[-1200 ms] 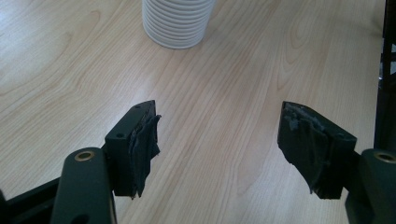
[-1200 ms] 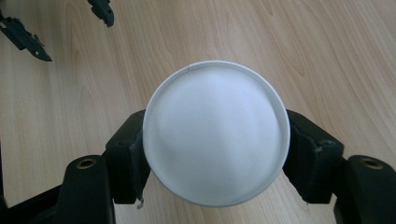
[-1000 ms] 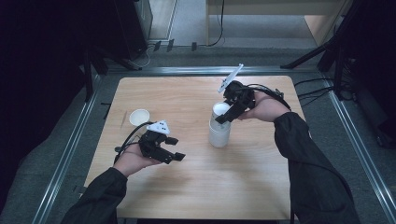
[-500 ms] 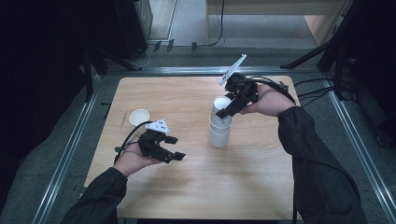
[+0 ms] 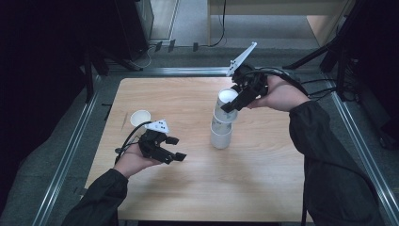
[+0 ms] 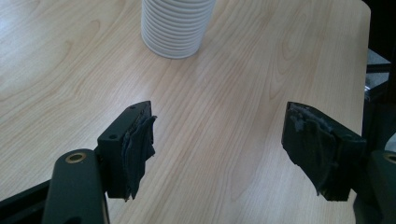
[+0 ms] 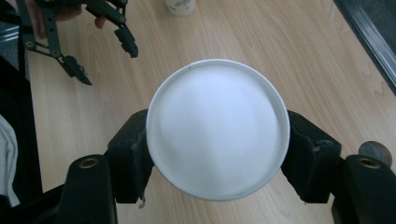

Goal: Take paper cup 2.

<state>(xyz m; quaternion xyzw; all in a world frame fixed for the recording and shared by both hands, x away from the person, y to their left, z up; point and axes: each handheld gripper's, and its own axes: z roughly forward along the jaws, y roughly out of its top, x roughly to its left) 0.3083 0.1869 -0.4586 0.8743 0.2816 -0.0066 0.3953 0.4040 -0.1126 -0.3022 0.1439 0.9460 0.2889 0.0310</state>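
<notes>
A stack of white ribbed cups [image 5: 221, 135] stands near the middle of the wooden table [image 5: 263, 179]. My right gripper [image 5: 229, 106] is shut on the top cup [image 5: 227, 104], holding it by its sides, tilted, just above the stack. The right gripper view looks at this cup [image 7: 217, 126] end-on, with a black jaw pressed against each side. My left gripper [image 5: 177, 148] is open and holds nothing, low over the table to the left of the stack. Its view shows the stack's base [image 6: 176, 28] ahead, beyond the spread jaws.
A small white cup [image 5: 140, 117] stands alone on the table's left part, behind the left hand, with a thin stick [image 5: 124, 121] beside it. Metal rails [image 5: 70, 150] run along both sides of the table. Cables [image 5: 320, 84] trail at the far right.
The right gripper has raised the top cup up off the stack and drawn it slightly toward the far side. The left gripper has stayed where it was, open.
</notes>
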